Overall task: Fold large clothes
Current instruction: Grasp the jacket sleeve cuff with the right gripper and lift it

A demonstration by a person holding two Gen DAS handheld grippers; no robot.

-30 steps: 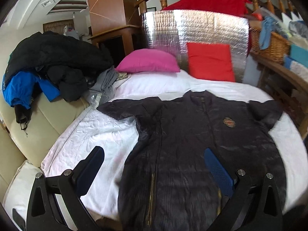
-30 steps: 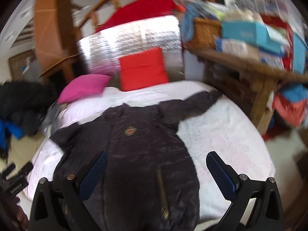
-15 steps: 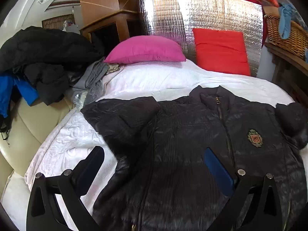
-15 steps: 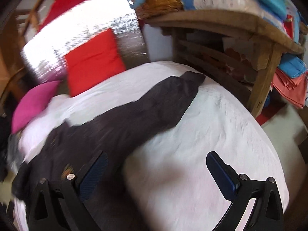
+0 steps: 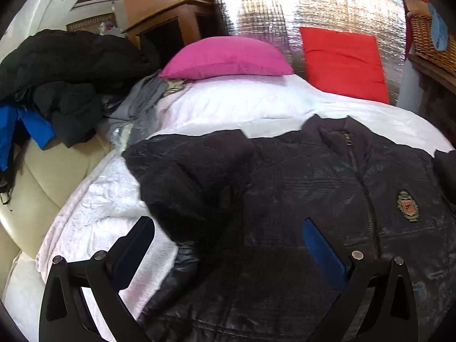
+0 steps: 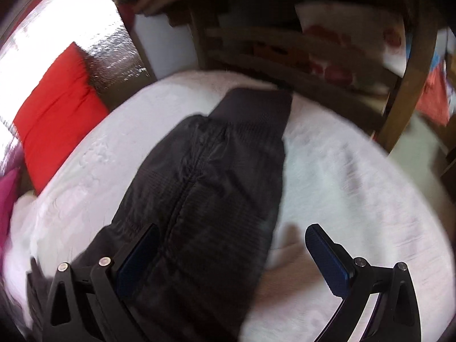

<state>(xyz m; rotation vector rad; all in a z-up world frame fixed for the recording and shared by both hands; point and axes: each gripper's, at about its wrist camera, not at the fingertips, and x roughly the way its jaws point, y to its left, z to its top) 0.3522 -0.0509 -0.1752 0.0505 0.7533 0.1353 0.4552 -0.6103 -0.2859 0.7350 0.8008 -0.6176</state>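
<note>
The jacket lies flat, front up, on the bed. Left gripper and right gripper hover over the sleeves, jaws spread, empty. Step: approach. Next: probably pinch each sleeve and fold inward.

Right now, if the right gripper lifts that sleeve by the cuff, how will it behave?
The sleeve will probably hang floppy: it lies flat and creased on the bedsheet. Its quilted, puffy look suggests it is light for its size. The shiny fabric may slip, so the ribbed cuff likely grips better.
</note>
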